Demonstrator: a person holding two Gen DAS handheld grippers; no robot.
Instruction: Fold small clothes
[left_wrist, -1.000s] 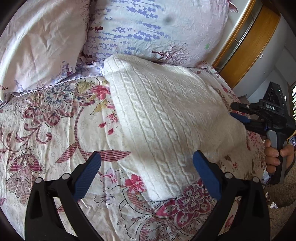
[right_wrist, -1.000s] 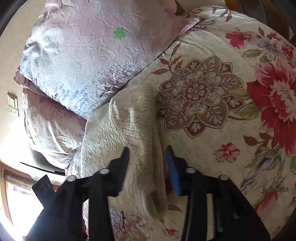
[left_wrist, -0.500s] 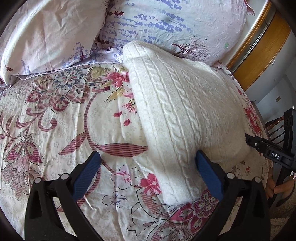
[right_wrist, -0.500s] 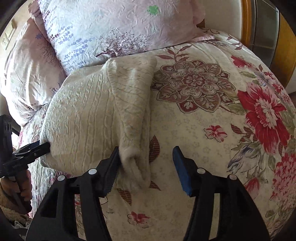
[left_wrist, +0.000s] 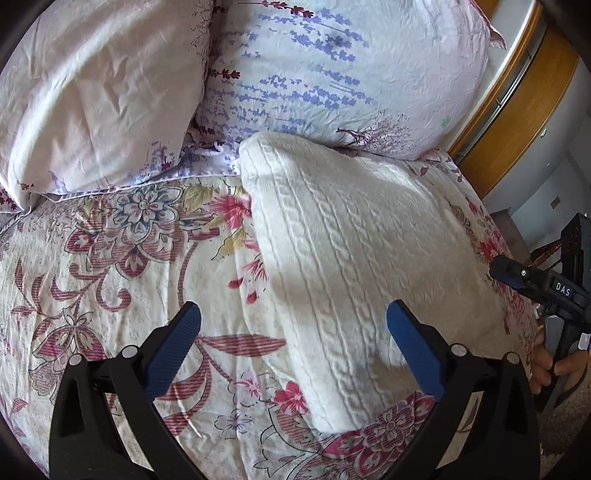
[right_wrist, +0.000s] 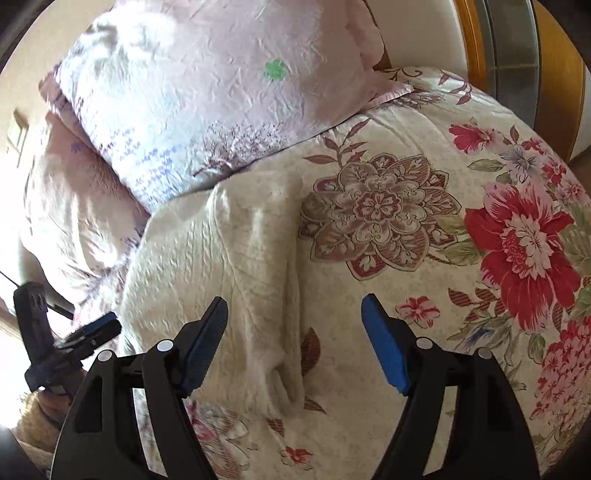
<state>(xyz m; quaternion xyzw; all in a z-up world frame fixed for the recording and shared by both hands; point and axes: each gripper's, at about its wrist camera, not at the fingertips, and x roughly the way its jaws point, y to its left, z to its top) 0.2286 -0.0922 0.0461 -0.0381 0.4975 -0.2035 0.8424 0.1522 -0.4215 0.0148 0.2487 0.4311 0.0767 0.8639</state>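
On the floral bedspread (left_wrist: 110, 266), a cream cable-knit sweater (left_wrist: 351, 258) lies folded into a long band that runs from the pillows at the head of the bed down toward the near edge. Its far end touches the lavender-print pillow (left_wrist: 332, 74), beside which a pale pink pillow (left_wrist: 92, 92) fills the head's left corner. From the right wrist view the sweater (right_wrist: 229, 266) shows a sleeve folded lengthwise over its body, the sleeve's cuff end lying near the bed's near edge.

Over the sweater's near end hangs the left gripper (left_wrist: 291, 332), jaws spread wide, with its blue pads clear of the knit; one pad stands over the bedspread, the other over the sweater. The right gripper (right_wrist: 293, 325) hovers above the folded sleeve, its jaws opening, the sleeve lying below and between them but not pinched. A person's hand (left_wrist: 550, 365) holds that right gripper's handle beyond the bed's right edge. A wooden door frame (left_wrist: 517, 110) stands beyond the bed's far right corner.
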